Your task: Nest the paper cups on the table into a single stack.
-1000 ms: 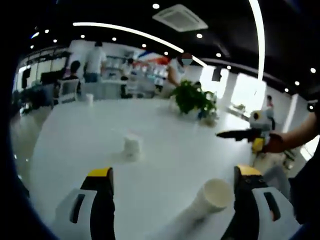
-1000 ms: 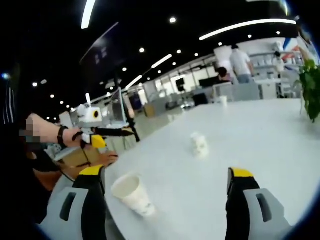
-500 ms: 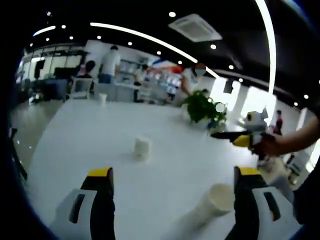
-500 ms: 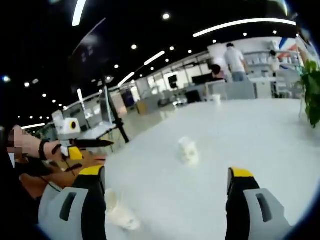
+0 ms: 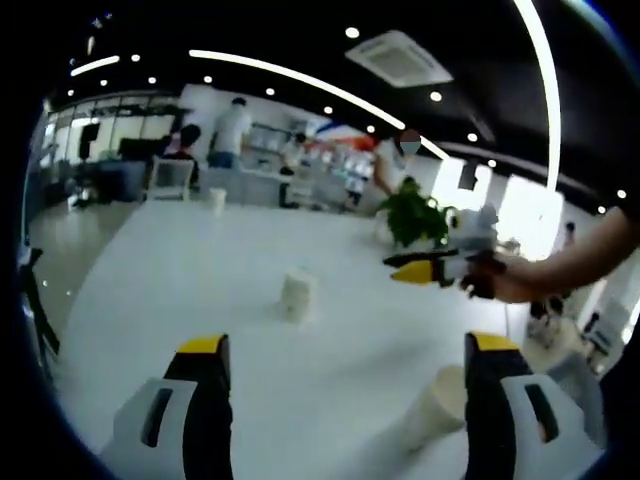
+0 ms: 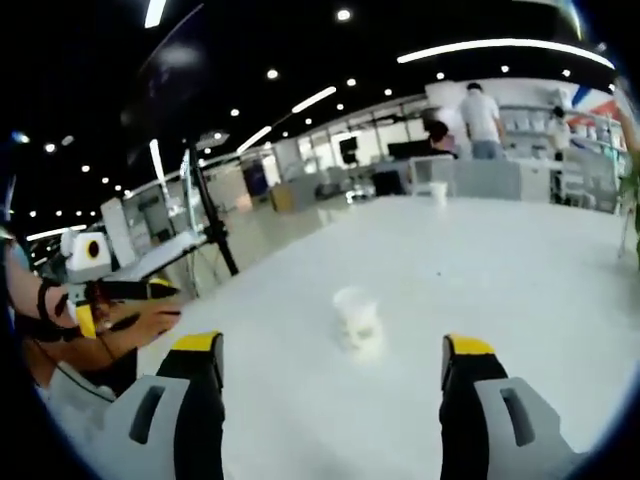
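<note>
A small white paper cup (image 5: 296,295) stands upright near the middle of the white table (image 5: 180,300). It shows again as the cup (image 6: 357,318) straight ahead between my right gripper's jaws, some way off. A second paper cup (image 5: 440,405) lies on its side close to the right jaw of my left gripper (image 5: 350,405), which is open and holds nothing. My right gripper (image 6: 330,400) is open and holds nothing. It comes into the left gripper view as the right gripper (image 5: 425,268), held by a hand, right of the upright cup. The left gripper (image 6: 115,290) hangs at the table's left edge.
A potted plant (image 5: 415,215) stands at the back of the table. Another small cup (image 6: 437,190) sits at the far edge. A tripod (image 6: 210,225) and desks stand beyond the left edge. People stand by shelves in the background.
My right gripper has swung in over the table toward the upright cup, which now sits centred ahead of it. The lying cup has dropped out of the right gripper view.
</note>
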`<state>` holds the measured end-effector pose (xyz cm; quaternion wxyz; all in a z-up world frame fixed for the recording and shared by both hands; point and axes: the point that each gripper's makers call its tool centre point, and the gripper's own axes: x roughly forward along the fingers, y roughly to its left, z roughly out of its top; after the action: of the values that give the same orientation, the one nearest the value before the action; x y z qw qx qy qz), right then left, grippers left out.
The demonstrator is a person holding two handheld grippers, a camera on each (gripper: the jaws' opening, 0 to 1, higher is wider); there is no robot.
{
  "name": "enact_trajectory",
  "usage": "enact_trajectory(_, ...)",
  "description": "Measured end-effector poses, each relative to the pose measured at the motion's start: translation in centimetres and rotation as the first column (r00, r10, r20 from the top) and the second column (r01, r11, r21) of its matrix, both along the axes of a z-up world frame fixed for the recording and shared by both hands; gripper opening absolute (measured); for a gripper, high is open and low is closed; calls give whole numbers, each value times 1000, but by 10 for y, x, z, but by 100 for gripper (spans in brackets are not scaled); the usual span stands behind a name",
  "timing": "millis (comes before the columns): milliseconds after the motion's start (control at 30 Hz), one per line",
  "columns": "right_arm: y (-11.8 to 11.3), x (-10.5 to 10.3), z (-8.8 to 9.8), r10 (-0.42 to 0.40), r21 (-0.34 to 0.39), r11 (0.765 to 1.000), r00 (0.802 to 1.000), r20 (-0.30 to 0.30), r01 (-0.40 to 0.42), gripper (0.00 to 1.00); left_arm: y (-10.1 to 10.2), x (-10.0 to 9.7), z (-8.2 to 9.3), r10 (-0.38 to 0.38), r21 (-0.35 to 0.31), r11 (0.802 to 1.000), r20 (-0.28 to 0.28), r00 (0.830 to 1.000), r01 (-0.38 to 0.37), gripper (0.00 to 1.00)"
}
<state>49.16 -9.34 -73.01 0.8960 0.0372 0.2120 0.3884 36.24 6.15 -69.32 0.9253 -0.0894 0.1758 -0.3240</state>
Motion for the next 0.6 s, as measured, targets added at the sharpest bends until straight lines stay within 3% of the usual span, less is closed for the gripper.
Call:
enact_trajectory(333, 15, 40, -36, 18, -24, 1000, 1000, -6, -19, 81, 1, 0, -4, 20, -3, 1000, -6, 1000, -20, 95)
enact_trajectory(600, 46, 49, -54, 65, -42, 997, 998, 21, -64, 73, -1, -5, -17, 37, -2, 999, -35, 999, -37, 94)
